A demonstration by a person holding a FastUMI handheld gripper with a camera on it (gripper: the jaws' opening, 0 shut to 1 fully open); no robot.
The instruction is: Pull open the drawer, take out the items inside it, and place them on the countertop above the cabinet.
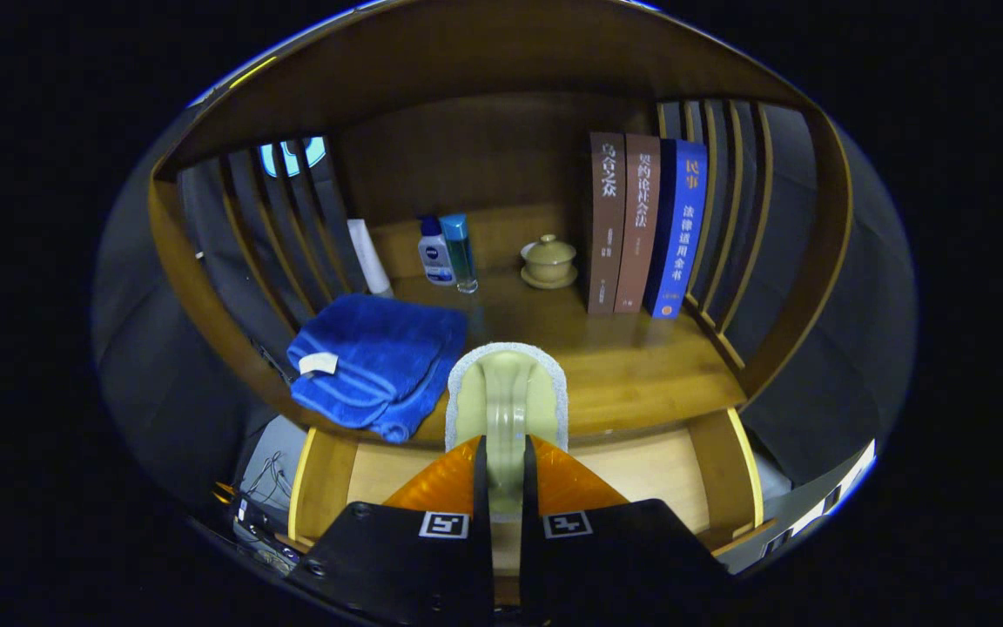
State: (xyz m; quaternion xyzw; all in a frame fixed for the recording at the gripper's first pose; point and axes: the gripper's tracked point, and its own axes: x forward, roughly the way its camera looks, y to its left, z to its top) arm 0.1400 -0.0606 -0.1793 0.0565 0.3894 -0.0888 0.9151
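I have the jaws of the gripper point(501, 475) closed on a pale brush point(508, 396), held above the open drawer point(641, 475) at the worktop point(641, 366) edge. Released too early, I think it could drop back or catch the blue towel point(375, 361).

Brown book point(606, 222) spine — 乌合之众. Blue book point(681, 228) spine — 民事, 法律适用全书. Unreadable square code markers on gripper point(501, 448) fingers, which are clamped on the brush point(508, 387).
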